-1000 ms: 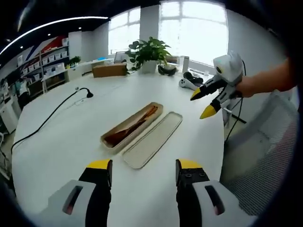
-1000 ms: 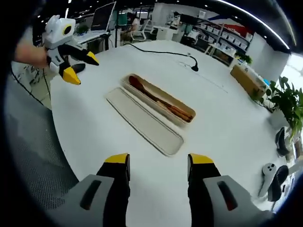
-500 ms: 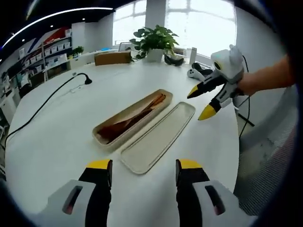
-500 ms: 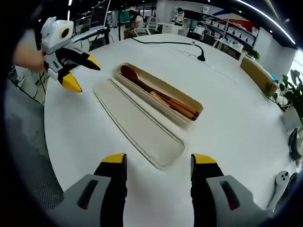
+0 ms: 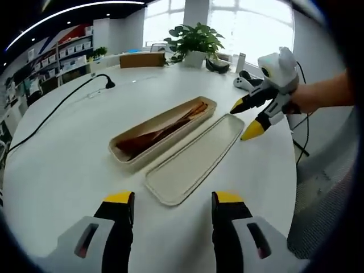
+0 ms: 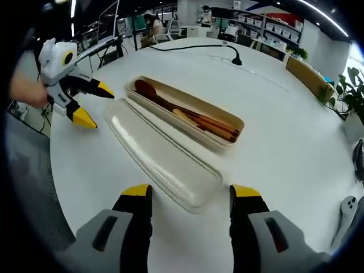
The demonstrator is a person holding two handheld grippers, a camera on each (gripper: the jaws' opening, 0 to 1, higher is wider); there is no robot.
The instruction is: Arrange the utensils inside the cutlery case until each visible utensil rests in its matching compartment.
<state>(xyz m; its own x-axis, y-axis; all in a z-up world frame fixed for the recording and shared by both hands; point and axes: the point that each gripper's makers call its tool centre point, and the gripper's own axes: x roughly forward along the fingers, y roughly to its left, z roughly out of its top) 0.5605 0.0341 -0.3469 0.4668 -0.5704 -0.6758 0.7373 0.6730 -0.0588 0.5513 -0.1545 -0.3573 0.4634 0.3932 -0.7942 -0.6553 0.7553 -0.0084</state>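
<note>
Lying mid white table (image 5: pixel 62 165): long beige cutlery case (image 5: pixel 165 132) w/ dark wooden utensils (image 6: pixel 187 115) inside, unsorted | flat matte lid (image 5: pixel 196 158) just beside it, rounded ends | left gripper (image 5: pixel 173 200) jaws apart, nothing held | right gripper (image 6: pixel 190 193) jaws apart, nothing held | vs 0.5 s ago: both grippers closer to case.

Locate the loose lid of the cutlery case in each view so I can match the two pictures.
Left gripper view: the lid lies flat right of centre, alongside the cutlery case, running from near the left tongs up toward the right tongs.
Right gripper view: the lid lies left of centre, on the near side of the case.
Shared landmark: the black cable crossing the white table.
</note>
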